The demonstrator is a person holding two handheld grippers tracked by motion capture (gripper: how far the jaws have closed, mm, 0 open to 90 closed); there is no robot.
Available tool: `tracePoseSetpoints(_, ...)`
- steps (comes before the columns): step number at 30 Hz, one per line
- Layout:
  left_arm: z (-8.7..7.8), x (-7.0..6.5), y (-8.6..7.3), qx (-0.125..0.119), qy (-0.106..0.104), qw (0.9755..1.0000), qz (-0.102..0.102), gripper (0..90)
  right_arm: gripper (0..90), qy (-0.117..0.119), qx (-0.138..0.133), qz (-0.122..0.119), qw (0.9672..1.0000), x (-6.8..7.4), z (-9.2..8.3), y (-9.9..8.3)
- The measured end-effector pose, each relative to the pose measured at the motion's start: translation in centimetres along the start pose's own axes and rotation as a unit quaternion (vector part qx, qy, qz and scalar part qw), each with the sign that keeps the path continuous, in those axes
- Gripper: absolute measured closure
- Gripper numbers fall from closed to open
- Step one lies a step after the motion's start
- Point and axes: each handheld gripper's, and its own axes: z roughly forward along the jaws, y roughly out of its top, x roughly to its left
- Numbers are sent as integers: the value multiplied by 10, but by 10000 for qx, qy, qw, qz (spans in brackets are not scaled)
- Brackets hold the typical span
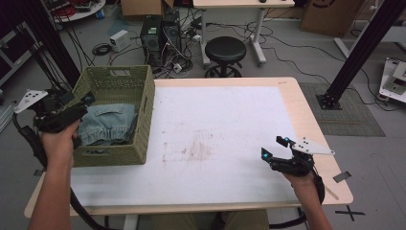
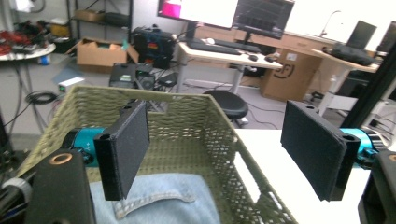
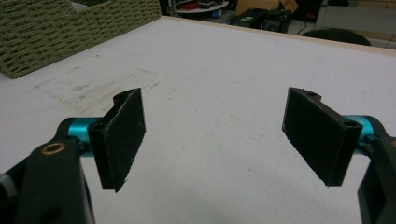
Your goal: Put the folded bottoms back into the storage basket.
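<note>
A green woven basket [image 1: 143, 120] stands at the table's left edge with folded blue jeans [image 1: 107, 122] lying inside. My left gripper [image 1: 80, 106] hovers over the basket's left rim, jaws open with nothing between them. In the left gripper view the open left gripper [image 2: 217, 135] looks down on the jeans [image 2: 163, 200] and the basket's far wall [image 2: 187, 116]. My right gripper [image 1: 273, 147] rests low over the table's front right, open and empty. The right gripper view has that gripper [image 3: 212, 126] above the white mat [image 3: 210, 60], and the basket [image 3: 56, 32] is far off at the upper left.
The white mat [image 1: 215, 124] covers most of the wooden table [image 1: 306, 120] and bears faint brown stains in the middle. Behind the table stand a black stool [image 1: 225, 50], computer cases [image 1: 160, 33] and loose cables. A black frame post [image 1: 364, 48] rises at the right.
</note>
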Motion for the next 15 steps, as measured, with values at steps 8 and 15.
tracePoseSetpoints(8, 3, -13, -7, -173, -325, 9993, 116, 208, 218, -12, 16, -10, 10000, -1, 0, 0)
tracePoseSetpoints(15, 8, -32, -20, -203, -637, 9975, 236, 208, 218, 9, 30, -13, 10000, -2, 1, 0)
